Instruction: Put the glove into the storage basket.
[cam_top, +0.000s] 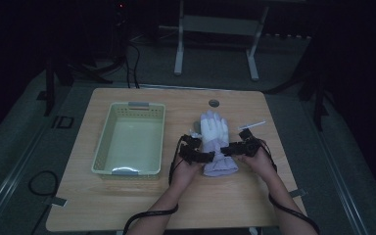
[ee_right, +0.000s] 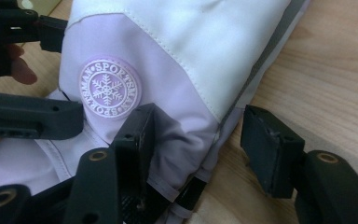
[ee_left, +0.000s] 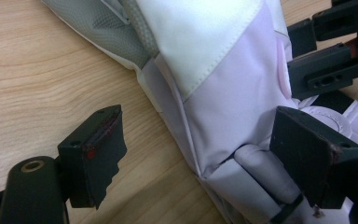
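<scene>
White and lilac, the glove (cam_top: 215,142) lies flat on the wooden table (cam_top: 127,205), right of the green basket (cam_top: 129,138). Your left gripper (ee_left: 200,154) straddles the glove's cuff edge with its jaws apart; your right gripper (ee_right: 196,149) does likewise on the opposite edge, not pinching.

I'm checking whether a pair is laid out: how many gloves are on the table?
1 for certain: a white and lilac glove lies right of the green basket, between the left gripper and right gripper. A second could be hidden under it.
</scene>
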A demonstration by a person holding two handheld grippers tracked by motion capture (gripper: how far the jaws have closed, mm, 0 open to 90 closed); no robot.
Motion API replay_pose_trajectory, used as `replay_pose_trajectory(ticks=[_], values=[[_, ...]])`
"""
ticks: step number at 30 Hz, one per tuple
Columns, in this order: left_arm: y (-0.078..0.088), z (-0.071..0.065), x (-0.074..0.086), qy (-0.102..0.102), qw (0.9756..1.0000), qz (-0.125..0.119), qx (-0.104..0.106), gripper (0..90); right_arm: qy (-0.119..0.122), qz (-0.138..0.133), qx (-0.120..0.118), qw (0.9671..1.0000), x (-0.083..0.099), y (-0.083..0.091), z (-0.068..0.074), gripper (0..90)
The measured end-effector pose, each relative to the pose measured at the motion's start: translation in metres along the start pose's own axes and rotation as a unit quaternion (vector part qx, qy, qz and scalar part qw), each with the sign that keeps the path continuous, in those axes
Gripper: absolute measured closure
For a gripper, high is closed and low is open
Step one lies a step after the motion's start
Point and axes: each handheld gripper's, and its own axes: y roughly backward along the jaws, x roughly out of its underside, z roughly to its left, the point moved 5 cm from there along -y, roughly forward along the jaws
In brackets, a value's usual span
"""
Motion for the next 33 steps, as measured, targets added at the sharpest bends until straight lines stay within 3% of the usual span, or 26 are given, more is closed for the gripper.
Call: replay_pose_trajectory(ticks=[3, 6, 9, 12, 13, 14, 16, 19, 22, 28, 33], values=[[-0.003, 0.003, 0.0, 0.011, 0.9998, 0.009, 0.017, 18.5, -0.013, 0.001, -0.027, 0.9995, 0.002, -0.002, -0.001, 53.9], [-0.006, 0.006, -0.002, 0.019, 0.9989, 0.018, 0.039, 18.6, -0.006, 0.009, -0.028, 0.9996, 0.001, -0.001, 0.0, 58.7], [-0.008, 0.007, -0.004, 0.01, 0.9984, 0.029, 0.048, 19.1, -0.004, 0.014, -0.026, 0.9996, 0.0, -0.002, 0.001, 60.6], [-0.008, 0.006, -0.006, 0.023, 0.9949, 0.039, 0.091, 33.6, -0.004, 0.013, -0.026, 0.9996, 0.0, -0.002, 0.002, 64.4], [-0.008, 0.006, -0.006, 0.023, 0.9949, 0.039, 0.091, 38.3, -0.004, 0.013, -0.026, 0.9996, 0.0, -0.002, 0.002, 64.4], [-0.008, 0.005, -0.006, 0.007, 0.9952, 0.033, 0.092, 45.4, 0.001, 0.01, -0.025, 0.9996, 0.0, -0.001, 0.004, 69.2], [-0.006, 0.001, -0.008, -0.004, 0.9953, 0.032, 0.091, 55.7, 0.006, 0.002, -0.018, 0.9998, 0.001, 0.001, 0.006, 73.8], [-0.002, -0.003, -0.011, -0.021, 0.9954, 0.038, 0.085, 65.9, 0.01, -0.009, -0.01, 0.9999, 0.002, 0.004, 0.009, 77.6], [0.001, -0.003, -0.014, -0.016, 0.9943, 0.044, 0.096, 70.4, 0.008, -0.014, -0.007, 0.9998, 0.003, 0.007, 0.012, 78.8], [0.013, -0.006, -0.02, -0.022, 0.994, 0.045, 0.098, 73.0, 0.01, -0.021, 0.007, 0.9997, -0.001, 0.016, 0.022, 79.9], [0.03, -0.01, -0.031, -0.041, 0.9942, 0.035, 0.092, 73.5, 0.019, -0.04, 0.01, 0.999, -0.01, 0.029, 0.034, 80.2]])
